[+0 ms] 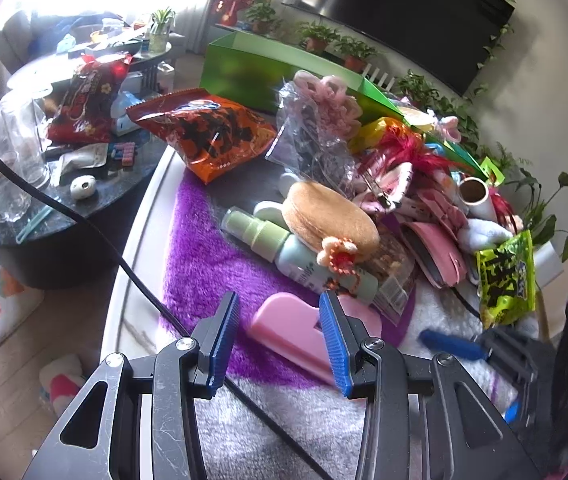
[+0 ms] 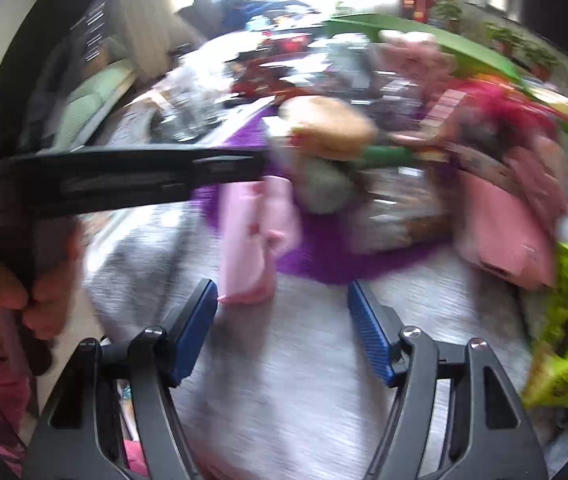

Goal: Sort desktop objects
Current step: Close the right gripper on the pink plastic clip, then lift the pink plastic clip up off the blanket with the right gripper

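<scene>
Left wrist view: the left gripper [image 1: 280, 336] hangs over the near part of the desk [image 1: 140, 216], its blue-padded jaws partly apart. A pink plastic piece [image 1: 288, 330] lies on the purple furry mat [image 1: 200, 256] beyond and between the jaws; the right-hand pad overlaps its edge in the picture, but whether the pads press on it cannot be told from this angle. Just behind the pink piece lies a pale green spray bottle [image 1: 260, 236] on its side, with a round tan cushion [image 1: 330, 220] bearing a small flower charm resting against it. Farther back are an orange snack bag [image 1: 208, 132], a clear plastic bag [image 1: 316, 136] with pink trimmings, and a green box [image 1: 252, 68]. A green snack packet [image 1: 506, 280] stands at the right, next to a pink pouch [image 1: 436, 256]. A black cable [image 1: 64, 208] crosses the left side of the desk.

Right wrist view, strongly blurred: the right gripper [image 2: 282, 332] has its jaws spread wide, with nothing between the pads; only the grey-white fleecy cloth [image 2: 292, 360] shows below them. The pink plastic piece appears ahead, just beyond the left-hand pad and apart from it. At the left edge, a hand [image 2: 4, 280] grips the dark handle of the other tool.
</scene>
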Demonstrator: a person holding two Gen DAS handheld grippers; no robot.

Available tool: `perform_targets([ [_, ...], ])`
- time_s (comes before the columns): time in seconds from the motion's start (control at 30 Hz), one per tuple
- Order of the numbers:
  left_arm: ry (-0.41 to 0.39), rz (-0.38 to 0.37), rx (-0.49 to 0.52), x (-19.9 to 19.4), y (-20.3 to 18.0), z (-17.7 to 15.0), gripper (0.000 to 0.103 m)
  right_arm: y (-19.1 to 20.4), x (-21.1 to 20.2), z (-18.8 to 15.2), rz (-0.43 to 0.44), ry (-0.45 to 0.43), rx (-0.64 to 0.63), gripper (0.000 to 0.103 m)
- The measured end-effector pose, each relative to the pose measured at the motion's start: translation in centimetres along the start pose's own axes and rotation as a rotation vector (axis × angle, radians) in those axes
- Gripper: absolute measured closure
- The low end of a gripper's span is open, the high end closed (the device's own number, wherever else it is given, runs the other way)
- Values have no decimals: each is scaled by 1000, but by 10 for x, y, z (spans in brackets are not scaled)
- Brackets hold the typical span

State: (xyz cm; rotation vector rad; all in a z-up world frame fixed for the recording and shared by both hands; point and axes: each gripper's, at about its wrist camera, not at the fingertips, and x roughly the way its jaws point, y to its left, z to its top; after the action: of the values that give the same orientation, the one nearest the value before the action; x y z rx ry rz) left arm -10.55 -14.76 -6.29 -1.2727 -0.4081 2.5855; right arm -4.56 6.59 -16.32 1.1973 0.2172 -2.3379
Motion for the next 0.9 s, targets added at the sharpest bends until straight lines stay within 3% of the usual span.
perform_targets([
  [0.1, 14, -29, 26, 0, -7, -5, 62, -31, -6, -4, -15, -3, 111, 37],
  [0.17, 36, -45, 47, 2, -13, -9, 62, -44, -8, -5, 4, -9, 169, 45],
  [0.3, 43, -47, 75, 0, -21, -16, 62, -39, -5, 6, 34, -26, 179, 56],
  [0.47, 36, -56, 53, 0, -18, -20, 62, -28, -3, 6, 92, -25, 182, 57],
  [0.63, 38, -57, 66, -1, -20, -23, 62, -25, 6, 6, 118, -8, 212, 82],
  [0.9, 37, -65, 55, 1, -18, -22, 62, -25, 6, 5, 134, 0, 222, 78],
])
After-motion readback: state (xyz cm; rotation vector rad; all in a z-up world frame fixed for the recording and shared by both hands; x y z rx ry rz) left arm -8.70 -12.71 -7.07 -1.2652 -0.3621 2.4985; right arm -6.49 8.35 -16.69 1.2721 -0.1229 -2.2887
